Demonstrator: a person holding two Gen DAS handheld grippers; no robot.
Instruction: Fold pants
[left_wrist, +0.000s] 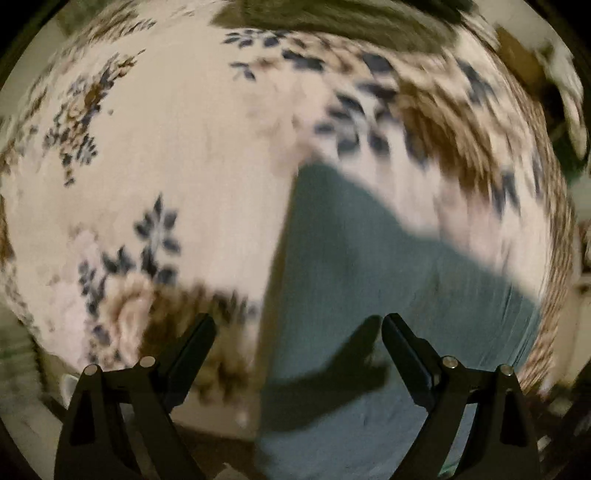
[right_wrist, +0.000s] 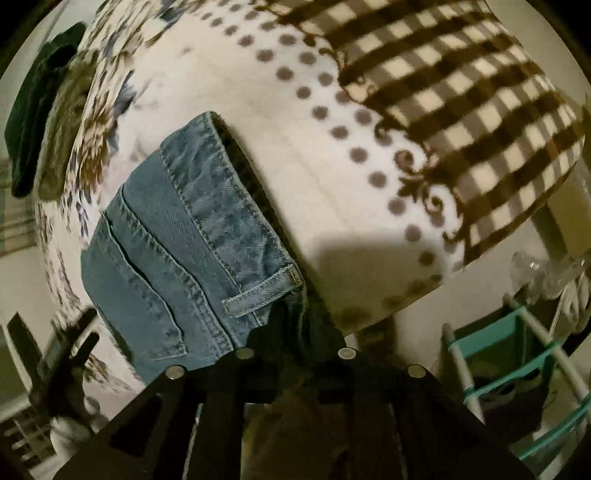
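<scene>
Pinching the waistband corner, the right gripper (right_wrist: 295, 332) has its jaws closed together on the jeans (right_wrist: 177, 251) near a belt loop (right_wrist: 258, 291). Jeans lie on a patterned blanket (right_wrist: 295, 155), waistband end toward the right wrist camera, a denim leg running across the blanket in the blurred left view. Left gripper (left_wrist: 299, 332) hangs wide open above the denim (left_wrist: 351, 295), holding nothing; whether it touches the cloth I can't tell. Judgement: fold is at its start, one corner secured. To do it well, left should clamp a matching edge of the jeans, both layers, before any lift. Keep right's grip firm, lift both evenly, keep seams aligned. Risk: single-layer pinch, crooked fold.
</scene>
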